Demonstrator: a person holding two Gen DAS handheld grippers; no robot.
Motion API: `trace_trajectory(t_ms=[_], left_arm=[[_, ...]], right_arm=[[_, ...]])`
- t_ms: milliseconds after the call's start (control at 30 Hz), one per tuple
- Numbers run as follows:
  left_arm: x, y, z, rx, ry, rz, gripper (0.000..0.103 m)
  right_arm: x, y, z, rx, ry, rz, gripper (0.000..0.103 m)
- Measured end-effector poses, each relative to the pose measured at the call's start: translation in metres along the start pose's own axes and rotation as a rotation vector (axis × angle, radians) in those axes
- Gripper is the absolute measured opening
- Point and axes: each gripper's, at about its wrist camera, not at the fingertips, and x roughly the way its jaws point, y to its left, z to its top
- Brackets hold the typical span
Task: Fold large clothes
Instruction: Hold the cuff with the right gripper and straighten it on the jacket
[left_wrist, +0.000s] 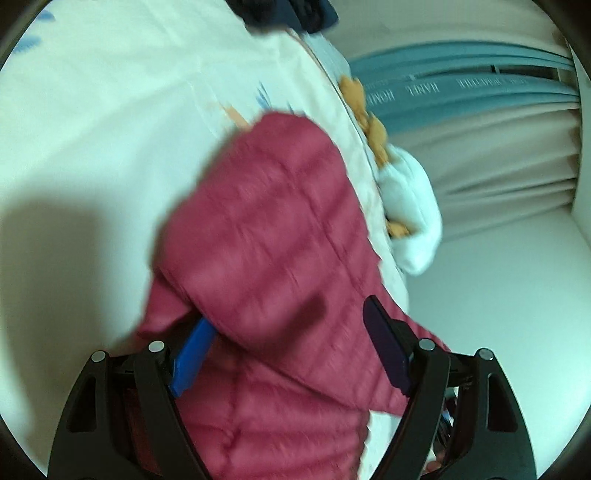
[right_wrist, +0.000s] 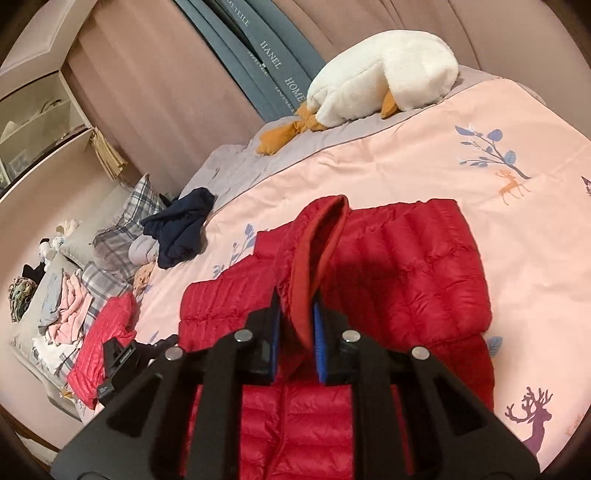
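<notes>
A red quilted down jacket (right_wrist: 406, 266) lies spread on a pink bedspread (right_wrist: 424, 158). My right gripper (right_wrist: 297, 332) is shut on a raised fold of the jacket's collar (right_wrist: 317, 243), with the blue pads pressing it from both sides. In the left wrist view the same jacket (left_wrist: 266, 229) looks pink-red and blurred. My left gripper (left_wrist: 291, 328) has its jaws wide apart, with a jacket sleeve or edge draped between and over them. The left gripper (right_wrist: 122, 358) also shows at the lower left of the right wrist view, beside a sleeve (right_wrist: 107, 332).
A white plush goose (right_wrist: 380, 74) lies at the bed's far edge by the curtains (right_wrist: 266, 55). A dark navy garment (right_wrist: 181, 229) lies on the bed to the left. Plaid pillows (right_wrist: 122, 229) and a pile of clothes (right_wrist: 62, 306) sit further left. Shelves (right_wrist: 37, 122) stand by the wall.
</notes>
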Motion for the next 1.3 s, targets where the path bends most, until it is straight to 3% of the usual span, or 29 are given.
trace_trajectory(t_ms=[167,267,333,467,667,800,967,1000,1067,1100,1300], left_arm=[[-0.009,0.008,0.01,0.001,-0.059,0.066,0.08],[-0.015,0.022,0.022,-0.045,-0.087,0.06,0.079],[-0.018,0.028,0.028,-0.063,-0.08,0.037,0.079],[-0.019,0.022,0.028,-0.012,-0.069,0.077,0.079],[-0.027,-0.015,0.012,0.208,-0.071,0.186,0.08],[-0.02,-0.056,-0.002,0.409,-0.076,0.248,0.08],[-0.004,-0.082,-0.025,0.582,-0.046,0.308,0.08],[-0.001,-0.084,-0.028,0.608,-0.038,0.317,0.08],[0.004,-0.087,-0.033,0.638,-0.023,0.331,0.08],[0.008,-0.088,-0.034,0.652,-0.019,0.341,0.08],[0.018,-0.101,-0.05,0.747,-0.005,0.366,0.08]], right_arm=[[0.024,-0.032,-0.012,0.049,0.057,-0.086,0.015],[0.033,-0.048,-0.019,0.078,0.079,-0.114,0.015],[0.039,-0.057,-0.024,0.095,0.102,-0.128,0.015],[0.048,-0.064,-0.03,0.106,0.128,-0.161,0.015],[0.038,-0.046,-0.024,0.03,0.087,-0.157,0.017],[0.053,-0.058,-0.026,0.034,0.159,-0.25,0.02],[0.05,-0.059,-0.037,0.014,0.195,-0.269,0.022],[0.048,-0.057,-0.038,-0.014,0.197,-0.286,0.023],[0.045,-0.055,-0.036,-0.039,0.205,-0.324,0.048],[0.04,-0.054,-0.034,-0.034,0.186,-0.338,0.052],[0.018,-0.021,-0.026,-0.169,0.056,-0.27,0.054]])
